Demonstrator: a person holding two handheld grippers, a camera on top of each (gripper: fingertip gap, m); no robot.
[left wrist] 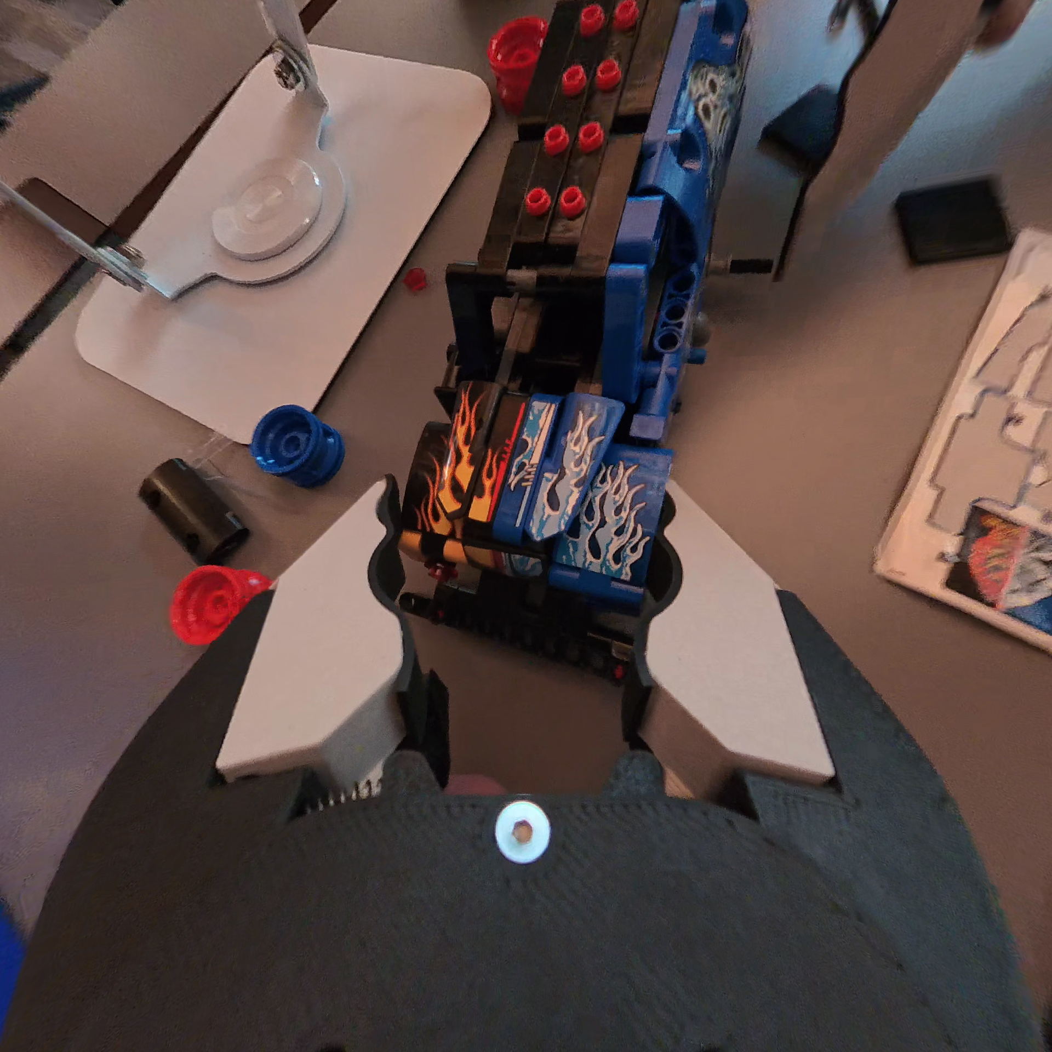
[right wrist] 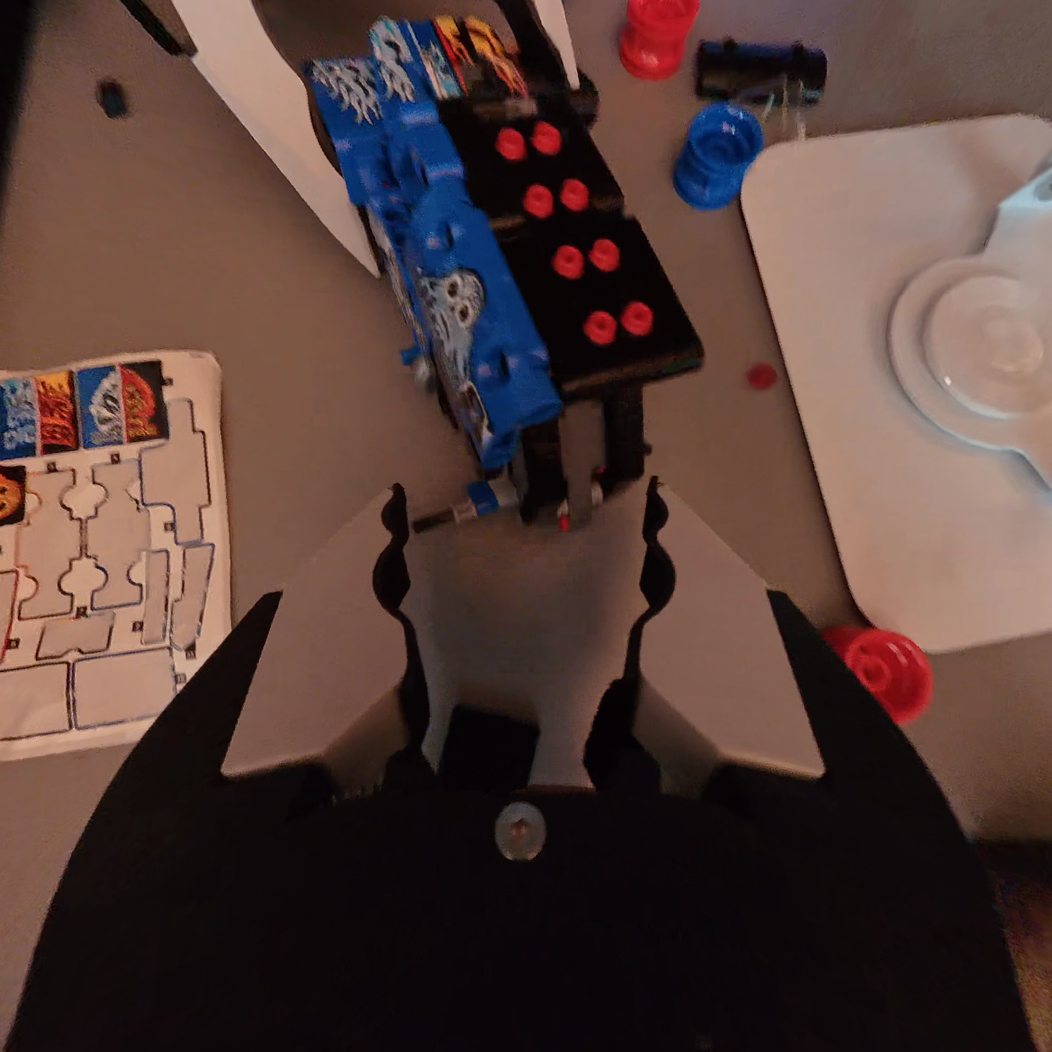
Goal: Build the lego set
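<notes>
The Lego vehicle (left wrist: 575,353), a long black and blue model with orange and pale blue flame stickers on its nose and pairs of red round studs along its black top, lies on the grey table (left wrist: 797,484) between the two grippers. The left gripper (left wrist: 526,546) has its fingers closed against the flame-stickered nose, one on each side, pinching it. The right gripper (right wrist: 524,546) sits at the opposite end of the model, just short of the black frame there, its fingers spread with nothing between them. Loose parts lie beside the model: a blue wheel hub (left wrist: 297,445), a black cylinder piece (left wrist: 193,511), a red wheel hub (left wrist: 213,603) close to the left gripper, another red wheel hub (left wrist: 517,57) at the far end, and a small red stud (left wrist: 415,279). A white monitor stand base (left wrist: 273,227) rests on one side of the model, and a partly used sticker sheet (right wrist: 102,546) lies on the other.
</notes>
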